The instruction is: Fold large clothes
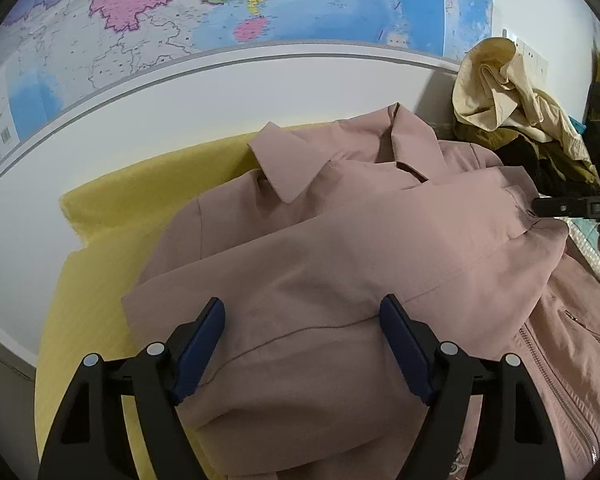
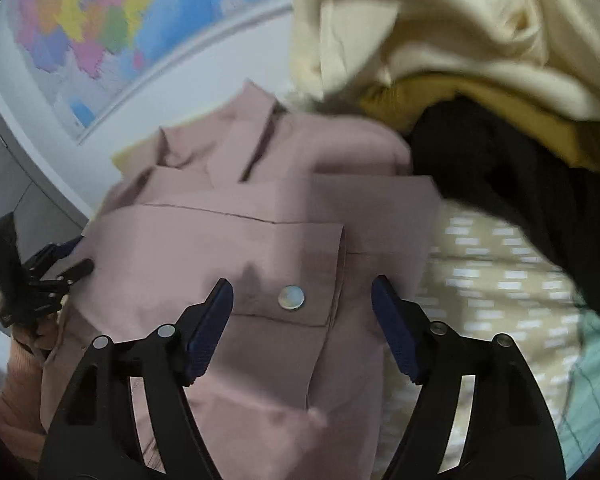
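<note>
Left wrist view is showing us the left gripper (image 1: 302, 312) hovering over a dusty pink jacket (image 1: 340, 248), its blue-padded fingers (image 1: 204, 344) standing wide apart with only a flat stretch of cloth lying below them and nothing pinched. We are seeing the jacket lying partly folded on a yellow sheet (image 1: 112, 216), its collar (image 1: 288, 160) pointing toward a white wall where a coloured map (image 1: 220, 4) is hanging. A heap of cream, mustard and black clothes (image 1: 512, 108) is sitting just beyond the jacket's far right shoulder.

From the right wrist view we are looking at the right gripper (image 2: 302, 296) poised above a flap of the jacket (image 2: 260, 240), with a silver snap button (image 2: 291, 297) showing between its spread fingers (image 2: 210, 328); the pads are not pressing on the cloth. Beside the jacket a tan patterned bedcover (image 2: 492, 280) is showing. At the left edge the other gripper (image 2: 72, 264) is appearing at the jacket's border, with a peach sleeve (image 2: 16, 384) below it.
</note>
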A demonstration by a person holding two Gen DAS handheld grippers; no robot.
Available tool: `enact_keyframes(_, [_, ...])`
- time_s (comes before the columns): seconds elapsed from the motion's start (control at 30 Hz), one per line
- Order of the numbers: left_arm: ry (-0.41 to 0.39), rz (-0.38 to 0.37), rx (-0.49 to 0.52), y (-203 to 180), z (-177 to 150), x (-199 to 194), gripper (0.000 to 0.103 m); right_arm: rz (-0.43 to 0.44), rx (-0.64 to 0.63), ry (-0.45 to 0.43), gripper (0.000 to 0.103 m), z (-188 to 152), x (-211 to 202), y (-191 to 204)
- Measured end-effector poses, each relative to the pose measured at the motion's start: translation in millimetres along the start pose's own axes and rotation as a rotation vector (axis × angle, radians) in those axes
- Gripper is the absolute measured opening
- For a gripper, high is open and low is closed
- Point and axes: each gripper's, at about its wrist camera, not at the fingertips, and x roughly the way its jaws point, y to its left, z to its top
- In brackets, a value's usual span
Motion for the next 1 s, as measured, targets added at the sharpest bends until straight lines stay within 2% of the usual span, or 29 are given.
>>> enact_keyframes(0.03, [0.001,0.003,0.003,-0.3,0.0,0.3,0.077,0.008,0.008,0.009,0.067,1.0,5.6,-1.8])
enact_keyframes(0.1, [0.0,0.007,0.005,-0.3,-0.5,-0.8,0.077,-0.005,-0.02,0.011,0.032,1.5,10.3,-0.9])
enact_keyframes(0.13, [-0.002,0.009,0.005,-0.4,-0.1,-1.3,0.077,-0.004,-0.031,0.006,0.021,2.4,11.2,0.8])
enact_keyframes(0.17, [-0.006,0.012,0.004,0.3,-0.1,-3.0,0.077,-0.019,-0.043,-0.002,0.004,3.4,8.4,1.9])
enact_keyframes(0.27, [-0.027,0.01,-0.01,6.0,1.8,-11.4,0.078,0.009,-0.012,-0.07,0.003,5.6,-14.6,-5.3])
enact_keyframes(0.4, [-0.069,-0.005,-0.014,8.5,0.6,-27.0,0.079,-0.008,0.05,-0.145,0.003,12.0,-41.1,-21.1])
enact_keyframes(0.47, [-0.071,-0.02,-0.001,5.3,-1.0,-29.3,0.079,-0.024,0.076,-0.145,0.003,11.0,-44.3,-31.4])
enact_keyframes(0.53, [-0.055,-0.001,0.04,-2.5,-3.8,-22.2,0.079,-0.027,0.105,-0.117,0.003,7.3,-37.4,-40.1])
enact_keyframes(0.6, [0.0,0.019,0.072,-11.4,-6.1,-2.7,0.077,-0.041,0.12,-0.097,0.004,3.3,-27.4,-43.0])
enact_keyframes(0.67, [0.039,0.03,0.061,-9.3,-6.8,12.7,0.075,-0.051,0.126,-0.077,0.004,1.3,-16.1,-38.4])
enact_keyframes(0.73, [0.064,0.032,0.038,-3.5,-4.7,21.9,0.075,-0.079,0.111,-0.058,0.011,0.5,-14.9,-32.6])
enact_keyframes(0.77, [0.063,0.028,0.035,-2.1,-3.6,22.6,0.075,-0.093,0.106,-0.065,0.019,0.3,-17.0,-29.0])
enact_keyframes(0.8, [0.06,0.027,0.037,-1.3,-2.8,22.3,0.075,-0.107,0.093,-0.09,0.034,0.4,-24.2,-23.1])
enact_keyframes(0.87, [0.055,0.032,0.045,-1.3,-2.5,21.2,0.075,-0.116,0.042,-0.137,0.047,0.4,-39.6,-7.8])
enact_keyframes(0.93, [0.054,0.038,0.052,-2.0,-3.2,20.9,0.075,-0.104,-0.053,-0.181,0.047,-1.3,-51.6,17.4])
enact_keyframes(1.0, [0.047,0.034,0.049,-3.7,-4.8,17.0,0.077,-0.056,-0.139,-0.145,0.046,-4.4,-46.5,38.9])
